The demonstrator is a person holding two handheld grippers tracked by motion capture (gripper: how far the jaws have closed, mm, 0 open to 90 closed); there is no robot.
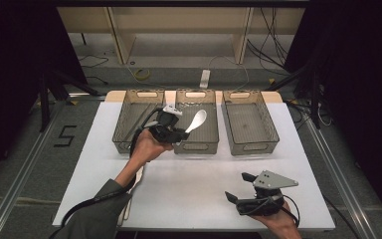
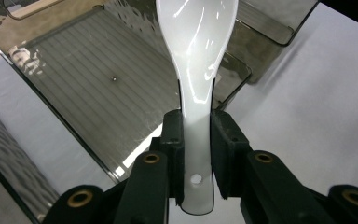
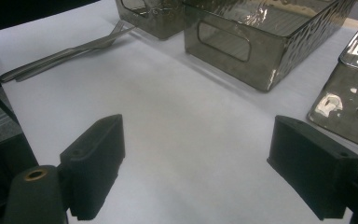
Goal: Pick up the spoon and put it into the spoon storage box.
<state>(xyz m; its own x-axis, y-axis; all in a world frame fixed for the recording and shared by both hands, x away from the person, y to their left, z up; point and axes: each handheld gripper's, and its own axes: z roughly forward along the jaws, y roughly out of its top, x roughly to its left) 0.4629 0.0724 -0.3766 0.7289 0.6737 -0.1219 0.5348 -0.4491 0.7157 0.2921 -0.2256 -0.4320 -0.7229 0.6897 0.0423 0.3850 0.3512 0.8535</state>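
The white spoon (image 2: 196, 70) has its bowl tip cut off by the top edge.

You can read one marking: the numeral "5" (image 1: 65, 135), in dark tape on the grey floor left of the table (image 1: 104, 164).

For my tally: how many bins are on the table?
3, in a row along the far side: left bin, middle bin beneath the held spoon, right bin. None seem hidden.
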